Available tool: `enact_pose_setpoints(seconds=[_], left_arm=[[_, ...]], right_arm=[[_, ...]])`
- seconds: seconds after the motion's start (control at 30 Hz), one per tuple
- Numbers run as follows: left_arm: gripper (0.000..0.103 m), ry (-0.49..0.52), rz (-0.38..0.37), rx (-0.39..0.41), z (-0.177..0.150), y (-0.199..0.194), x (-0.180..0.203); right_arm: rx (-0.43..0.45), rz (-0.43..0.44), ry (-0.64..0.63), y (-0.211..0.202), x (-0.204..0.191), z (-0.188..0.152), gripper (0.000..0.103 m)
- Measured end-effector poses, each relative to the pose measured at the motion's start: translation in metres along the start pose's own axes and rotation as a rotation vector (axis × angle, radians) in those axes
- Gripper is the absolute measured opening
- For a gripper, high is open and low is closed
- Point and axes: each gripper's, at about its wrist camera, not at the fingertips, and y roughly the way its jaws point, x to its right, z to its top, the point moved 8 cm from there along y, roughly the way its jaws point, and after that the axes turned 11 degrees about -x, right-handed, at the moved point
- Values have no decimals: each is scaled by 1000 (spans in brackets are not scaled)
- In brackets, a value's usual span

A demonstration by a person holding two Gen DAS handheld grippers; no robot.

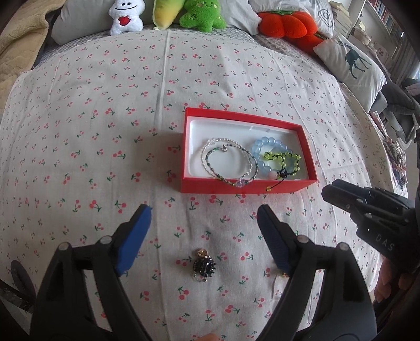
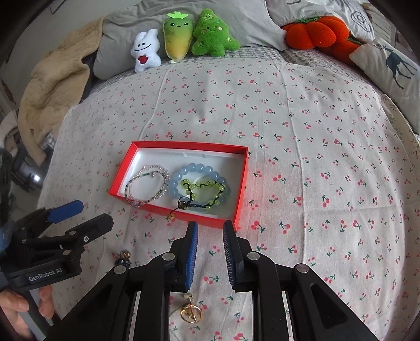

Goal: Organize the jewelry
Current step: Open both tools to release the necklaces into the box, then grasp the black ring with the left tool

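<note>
Red cardboard box [image 1: 248, 187] lying open on the cherry-print bedsheet [image 1: 92, 131], seen from the left wrist view. White-lined inside, holding a thin beaded necklace [image 1: 228, 164] coiled at its left, a blue bead bracelet [image 1: 265, 154] to the right, and a green bead bracelet [image 1: 283, 160] lying over the blue one, its black cord hanging over the near wall. Left tool [image 1: 203, 212] spread wide, blue pads well apart, gripping nothing. Between and below its fingers, on the sheet, a dark jewelled earring [image 1: 203, 266] with a gold top. Right tool [image 1: 334, 192] entering from the right edge, near the box's near right corner. Plush toys [image 1: 168, 14] and pillows along the head of the bed.

Same box [image 2: 237, 188] in the right wrist view, just past the fingertips. Right tool [image 2: 210, 228] parted a little, a narrow gap between the blue pads, nothing in it. Gold earring [image 2: 190, 312] lying on the sheet beneath the fingers, close to the camera. Left tool [image 2: 89, 212] at the left, fingers apart, held by a hand [image 2: 15, 304]; dark earring [image 2: 123, 258] partly hidden just beside it.
</note>
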Motion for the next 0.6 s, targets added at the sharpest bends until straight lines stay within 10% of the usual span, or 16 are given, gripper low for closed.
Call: enact_pose_setpoints(seconds=[0.13, 0.6], left_arm=[[84, 10, 2, -34, -14, 2, -1], [85, 44, -34, -145, -58, 16, -5]], right_arm=[[-3, -40, -23, -5, 3, -17, 76], [-116, -79, -38, 2, 15, -71, 76]])
